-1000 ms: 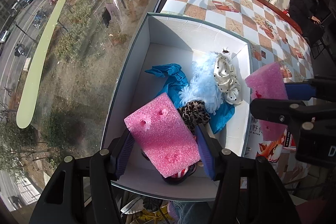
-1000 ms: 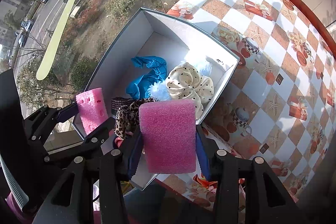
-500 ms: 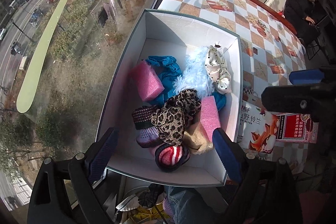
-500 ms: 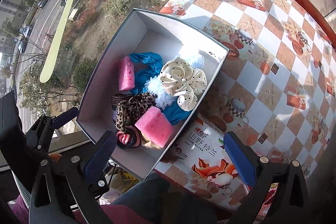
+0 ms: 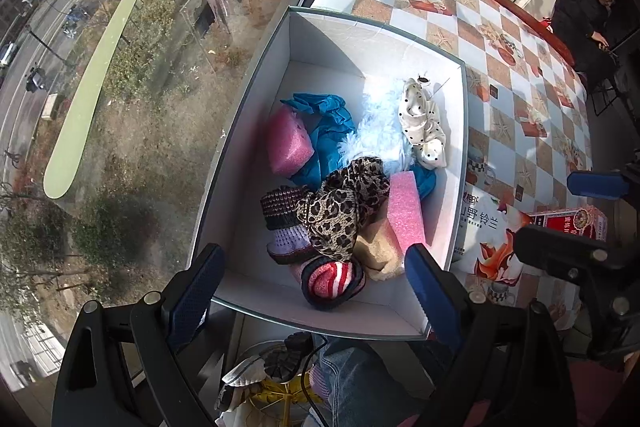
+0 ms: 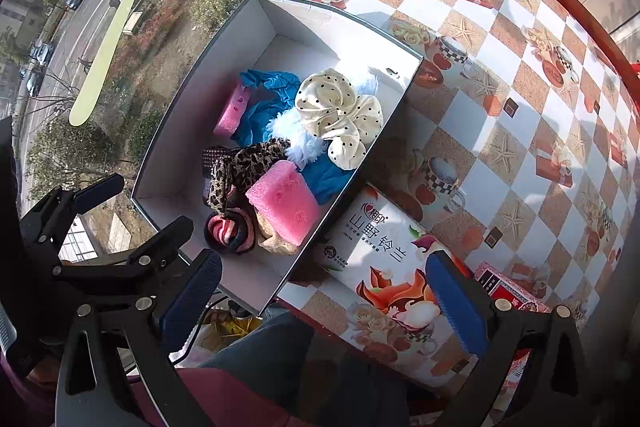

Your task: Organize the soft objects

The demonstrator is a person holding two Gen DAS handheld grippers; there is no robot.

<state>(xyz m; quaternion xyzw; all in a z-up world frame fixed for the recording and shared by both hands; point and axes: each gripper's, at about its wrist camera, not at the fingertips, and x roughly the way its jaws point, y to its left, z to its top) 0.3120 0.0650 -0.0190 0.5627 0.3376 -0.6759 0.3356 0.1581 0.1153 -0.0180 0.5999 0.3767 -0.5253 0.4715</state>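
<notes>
Left wrist: box (image 5: pixel 256 75) rim beside window (image 5: pixel 120 87).

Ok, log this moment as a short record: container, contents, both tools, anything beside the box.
container: open white box on the checkered table
contents: two pink foam blocks, blue cloth, polka-dot fabric, leopard-print fabric, striped sock
left tool: jaws just opened, nothing between them
right tool: jaws just opened, nothing between them
beside box: printed tissue pack
</notes>
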